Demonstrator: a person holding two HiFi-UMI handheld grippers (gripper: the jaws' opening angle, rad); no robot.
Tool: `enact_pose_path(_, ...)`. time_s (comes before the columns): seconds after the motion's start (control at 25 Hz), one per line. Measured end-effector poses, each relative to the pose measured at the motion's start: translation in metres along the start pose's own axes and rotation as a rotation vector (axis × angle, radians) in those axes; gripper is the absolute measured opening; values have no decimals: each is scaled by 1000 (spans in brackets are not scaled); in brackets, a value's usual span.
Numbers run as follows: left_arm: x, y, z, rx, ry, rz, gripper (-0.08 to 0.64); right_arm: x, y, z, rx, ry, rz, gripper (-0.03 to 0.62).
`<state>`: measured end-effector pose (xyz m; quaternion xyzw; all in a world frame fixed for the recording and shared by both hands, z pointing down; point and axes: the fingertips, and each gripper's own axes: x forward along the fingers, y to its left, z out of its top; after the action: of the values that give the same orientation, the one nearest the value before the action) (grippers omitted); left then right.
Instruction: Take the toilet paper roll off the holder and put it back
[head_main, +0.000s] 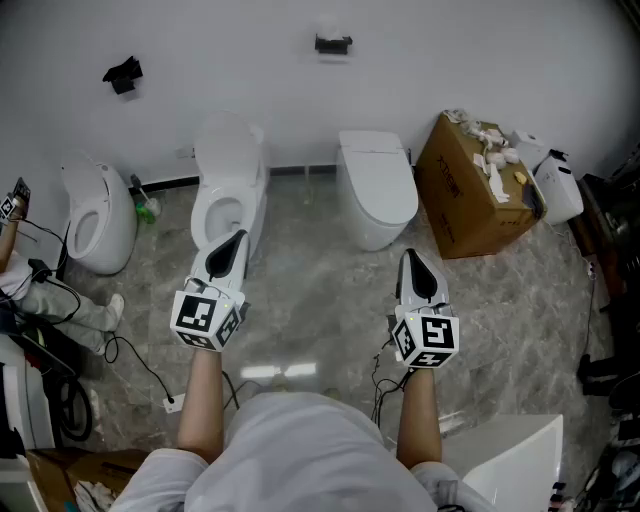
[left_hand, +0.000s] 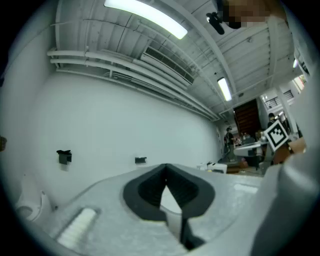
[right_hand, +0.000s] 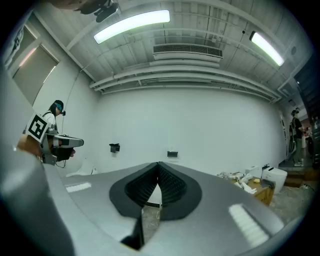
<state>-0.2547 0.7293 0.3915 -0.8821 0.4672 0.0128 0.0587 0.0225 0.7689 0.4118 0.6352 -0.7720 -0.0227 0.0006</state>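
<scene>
Two hand-held grippers point level toward a white wall (head_main: 450, 50) in a room with bare toilets on the floor, seen from the head camera of the person who holds them. The left gripper (head_main: 236, 238) hangs in front of the middle toilet (head_main: 230, 190). The right gripper (head_main: 412, 258) is just short of the right-hand toilet (head_main: 378, 185). A third toilet (head_main: 95, 215) stands well off to the left.

In the left gripper view the dark fingers (left_hand: 150, 192) are pressed together at their tips with nothing between them. The right gripper view shows its fingers (right_hand: 172, 187) closed the same way, also empty.

The black holder (head_main: 333, 43) is fixed high on the wall, well apart from both grippers and above the gap between the middle and right-hand toilets. It is too small to tell whether the toilet paper roll sits on it. A second black fitting (head_main: 122, 73) is mounted farther left. An open cardboard box (head_main: 470, 195) rests on the grey marbled floor (head_main: 320, 300) at the right.
</scene>
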Motion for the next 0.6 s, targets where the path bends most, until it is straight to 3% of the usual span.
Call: enact_pose_path(0.6,-18,-2,-4,-6,9,-2,0,-4,13,-3,-5,1,2,0)
